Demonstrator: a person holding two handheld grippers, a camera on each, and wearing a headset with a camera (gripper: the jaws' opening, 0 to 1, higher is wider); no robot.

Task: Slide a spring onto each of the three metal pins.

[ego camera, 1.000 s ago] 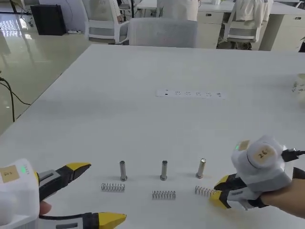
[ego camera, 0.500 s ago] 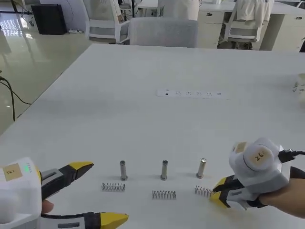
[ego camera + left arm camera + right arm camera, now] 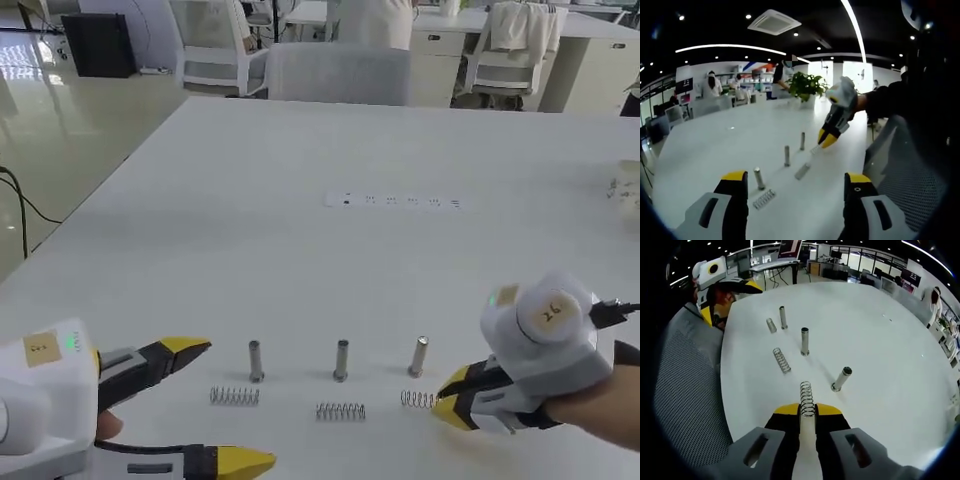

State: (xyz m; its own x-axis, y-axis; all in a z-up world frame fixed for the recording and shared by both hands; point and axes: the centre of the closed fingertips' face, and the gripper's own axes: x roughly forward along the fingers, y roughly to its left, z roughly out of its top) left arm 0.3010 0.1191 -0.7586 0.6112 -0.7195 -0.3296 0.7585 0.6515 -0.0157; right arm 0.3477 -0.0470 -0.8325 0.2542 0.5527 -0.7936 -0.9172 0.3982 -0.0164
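Your right gripper [image 3: 809, 410] has edged in (slightly): jaws now narrow, pinching the rightmost spring [image 3: 805, 390], which lies on the tabletop [image 3: 300, 260] just beside the right pin [image 3: 419, 356]. Your left gripper [image 3: 796, 182] waits, jaws wide, empty. First pick begun.

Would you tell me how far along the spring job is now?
Done: nothing yet; the left pin, middle pin and right pin all stand bare. In hand: the right gripper is shut on the right spring. The left gripper is open. Left: all three; the left spring and middle spring lie on the table.
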